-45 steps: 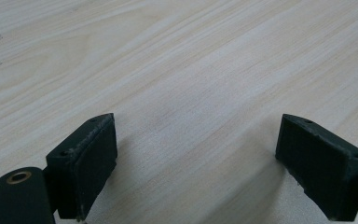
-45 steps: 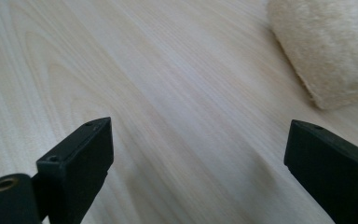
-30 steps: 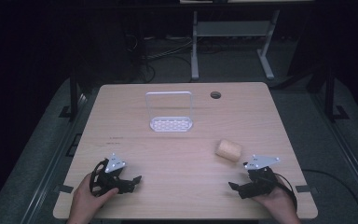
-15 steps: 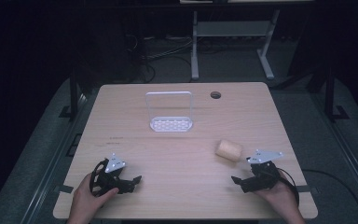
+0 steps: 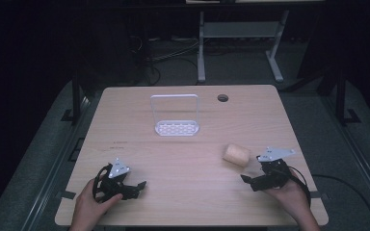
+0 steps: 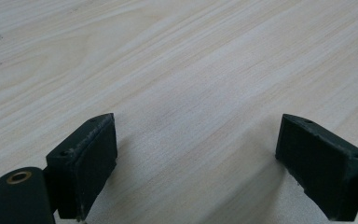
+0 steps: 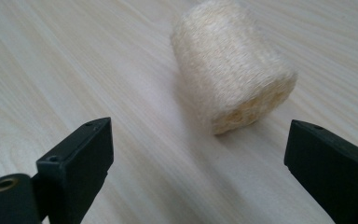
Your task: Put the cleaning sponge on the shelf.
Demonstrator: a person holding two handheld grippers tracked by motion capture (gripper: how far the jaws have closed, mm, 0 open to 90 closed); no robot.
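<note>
From above, the wooden tabletop (image 5: 139, 110) carries a small white wire rack (image 5: 176, 117) toward its far edge, about midway across, with a round cable hole (image 5: 222, 98) farther right near that edge. A loofah sponge (image 5: 236, 155) lies on its side toward the near right corner. The right gripper (image 5: 248, 181), held in a hand (image 5: 289, 195) at the near edge, sits just beside the loofah without touching it. The left gripper (image 5: 136, 187) rests near the near left corner, well apart from everything else.

In the left gripper view, the two black jaws stand spread wide over bare wood, nothing between them.

In the right gripper view, the jaws are likewise spread wide, and the loofah sponge (image 7: 230, 65) lies just ahead of them, not gripped.
</note>
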